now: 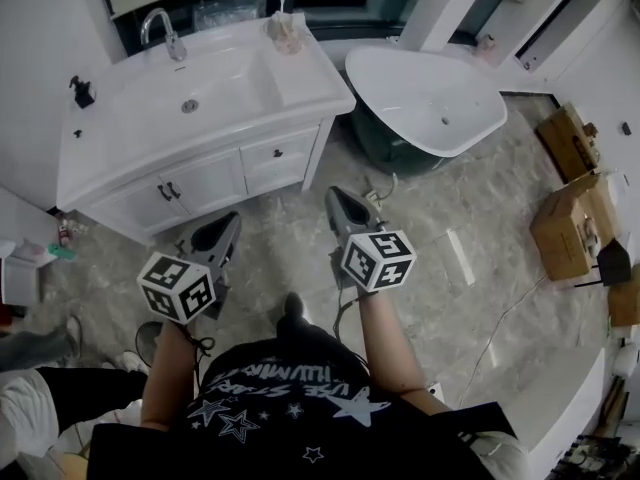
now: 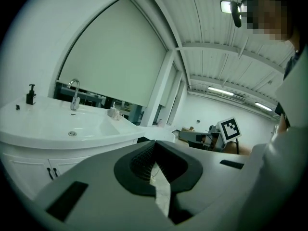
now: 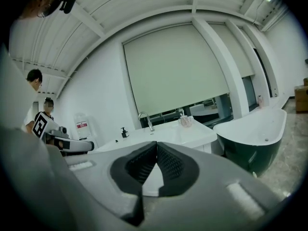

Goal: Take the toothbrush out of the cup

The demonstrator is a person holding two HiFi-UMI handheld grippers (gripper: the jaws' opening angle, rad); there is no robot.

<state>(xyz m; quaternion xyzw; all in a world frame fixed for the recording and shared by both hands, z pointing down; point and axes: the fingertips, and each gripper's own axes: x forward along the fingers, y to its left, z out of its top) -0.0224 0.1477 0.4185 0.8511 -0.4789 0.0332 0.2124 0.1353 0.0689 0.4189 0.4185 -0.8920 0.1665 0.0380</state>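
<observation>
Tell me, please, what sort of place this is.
Probably a bathroom display set up in a larger hall: a white vanity with basin and faucet, a freestanding bathtub beside it, and cardboard boxes on the floor nearby.

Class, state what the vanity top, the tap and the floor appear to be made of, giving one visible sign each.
Vanity top: glossy white ceramic or resin, by its smooth sheen. Tap: polished metal, by its bright reflections. Floor: marble-look stone or tile, grey with veining.
</observation>
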